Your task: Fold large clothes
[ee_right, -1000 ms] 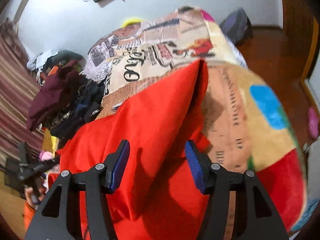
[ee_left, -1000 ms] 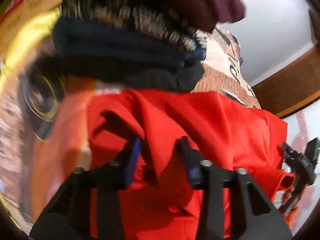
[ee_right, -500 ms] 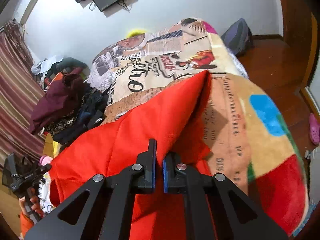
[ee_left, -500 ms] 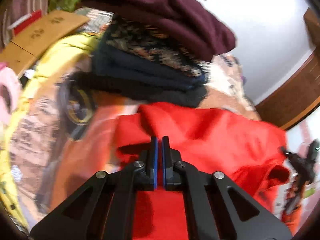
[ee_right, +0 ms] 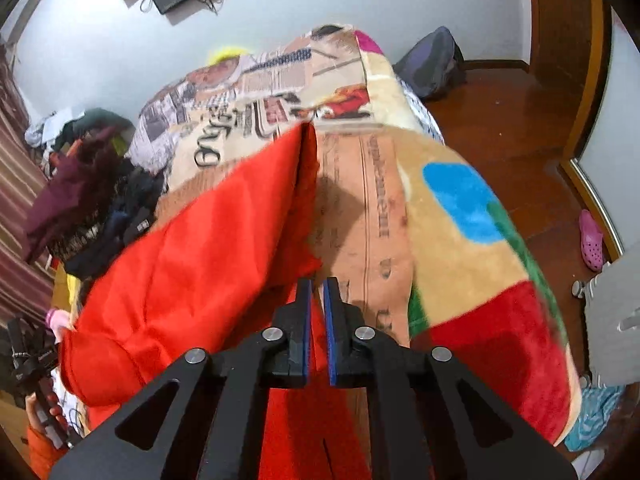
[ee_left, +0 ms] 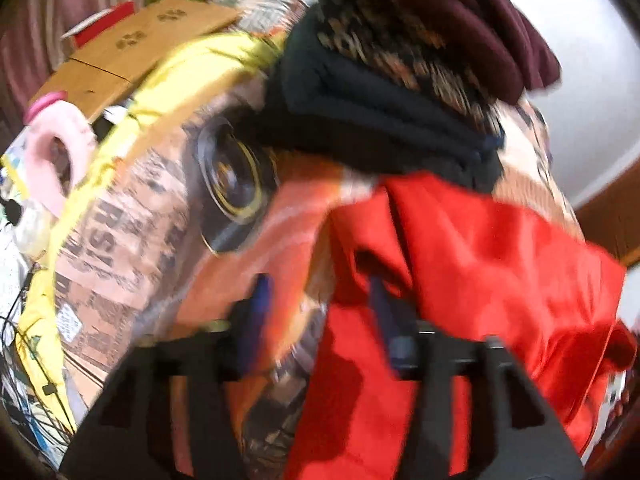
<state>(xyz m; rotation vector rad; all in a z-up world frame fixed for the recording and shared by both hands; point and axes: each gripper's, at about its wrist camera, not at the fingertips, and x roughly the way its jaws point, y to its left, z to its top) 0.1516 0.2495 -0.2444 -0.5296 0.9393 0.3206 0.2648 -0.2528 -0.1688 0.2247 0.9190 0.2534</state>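
Bed (ee_right: 460, 240) under a printed blanket bears the red garment (ee_right: 208, 248); right gripper (ee_right: 317, 312) clamps its edge, so pull taut; left gripper (ee_left: 320, 312) jaws are opening, cloth beside them unpinched; regrasp squarely.

Left view motion-blurred; right sharper; fisheye-bent edges; soft indoor light.

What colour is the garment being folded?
Bright red garment, shown best in the right wrist view.
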